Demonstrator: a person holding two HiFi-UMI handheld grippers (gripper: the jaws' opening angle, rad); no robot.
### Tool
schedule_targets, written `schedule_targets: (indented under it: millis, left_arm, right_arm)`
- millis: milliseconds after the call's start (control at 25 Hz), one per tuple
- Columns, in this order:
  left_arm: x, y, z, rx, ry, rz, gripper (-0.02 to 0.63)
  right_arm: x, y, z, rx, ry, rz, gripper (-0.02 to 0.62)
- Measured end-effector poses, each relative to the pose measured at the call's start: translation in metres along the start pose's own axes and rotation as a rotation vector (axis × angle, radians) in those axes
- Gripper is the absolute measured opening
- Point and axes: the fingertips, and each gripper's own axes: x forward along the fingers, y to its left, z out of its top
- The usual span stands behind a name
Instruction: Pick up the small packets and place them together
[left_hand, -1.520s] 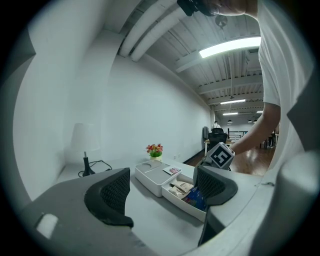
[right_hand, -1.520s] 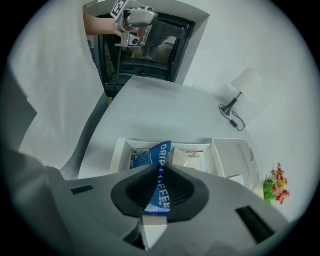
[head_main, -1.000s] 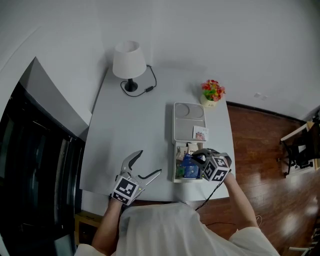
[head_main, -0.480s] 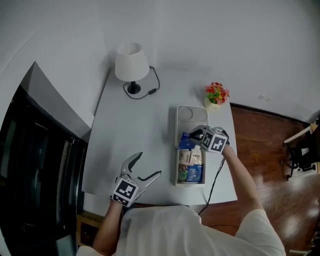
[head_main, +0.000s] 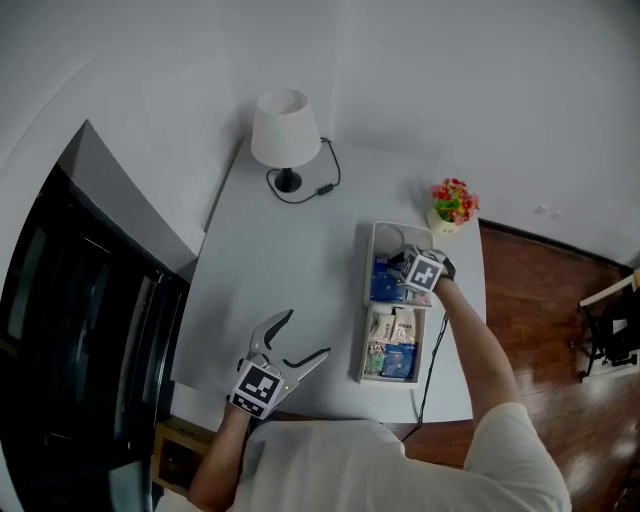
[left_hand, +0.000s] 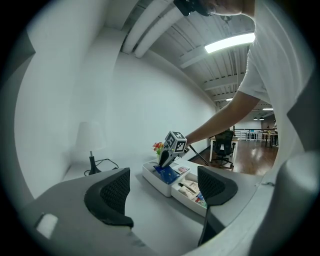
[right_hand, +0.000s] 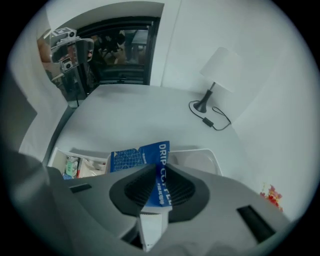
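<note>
Blue packet (head_main: 381, 284) farther up tray (head_main: 363, 340), half-hidden

We log a smooth matt white table (head_main: 290, 270). White plastic tray (left_hand: 156, 183), smooth. Blue packet (right_hand: 132, 156) is glossy printed film. Wood floor (head_main: 545, 300), glossy with reflections. Lampshade (head_main: 285, 125) looks like matt cloth.

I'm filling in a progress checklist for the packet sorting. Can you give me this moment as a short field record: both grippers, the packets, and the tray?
right gripper: shut on a blue packet, low over the far half of the white tray
left gripper: open, empty, near the front edge of the table
other packets: several lie in the tray's near compartment
also on table: lamp, flower pot
progress: blue packet not yet released
</note>
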Motion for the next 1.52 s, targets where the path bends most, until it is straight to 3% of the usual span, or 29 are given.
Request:
schedule_targets:
  millis: [160, 360, 400, 440, 480, 640, 1000, 1160, 1200, 1320, 1520]
  left_arm:
    - [-0.002, 0.005, 0.004, 0.005, -0.008, 0.014, 0.426]
    - [-0.001, 0.007, 0.006, 0.01, -0.015, 0.01, 0.426]
    - [-0.001, 0.008, 0.008, 0.009, -0.02, 0.009, 0.426]
    - [-0.001, 0.009, 0.009, 0.008, -0.027, 0.007, 0.426]
    - [0.0, 0.01, 0.011, 0.005, -0.035, 0.006, 0.426]
    - [0.001, 0.014, 0.015, -0.002, -0.073, 0.005, 0.425]
    - [-0.011, 0.03, 0.059, -0.052, -0.223, 0.067, 0.425]
    - [-0.025, 0.038, 0.085, -0.059, -0.299, 0.106, 0.414]
    - [-0.029, 0.039, 0.09, -0.05, -0.311, 0.115, 0.413]
    - [-0.038, 0.041, 0.099, -0.01, -0.325, 0.149, 0.411]
    - [-0.051, 0.037, 0.101, 0.006, -0.334, 0.192, 0.408]
  right_arm:
    - [0.01, -0.007, -0.007, 0.05, 0.017, -0.021, 0.084]
    - [0.015, -0.016, -0.013, 0.067, 0.027, -0.115, 0.112]
    - [0.014, -0.017, -0.011, 0.069, 0.008, -0.119, 0.188]
    - [0.013, -0.017, -0.007, 0.071, -0.011, -0.124, 0.372]
    - [0.009, -0.018, -0.003, 0.069, -0.03, -0.14, 0.49]
    - [-0.033, -0.023, 0.028, 0.098, -0.184, -0.26, 0.497]
    - [-0.192, -0.002, 0.099, 0.345, -0.721, -0.509, 0.497]
    - [-0.253, 0.028, 0.109, 0.469, -0.959, -0.527, 0.494]
    - [-0.265, 0.037, 0.112, 0.476, -1.003, -0.529, 0.461]
    - [-0.289, 0.06, 0.116, 0.486, -1.061, -0.577, 0.46]
    - [-0.305, 0.092, 0.119, 0.5, -1.046, -0.67, 0.46]
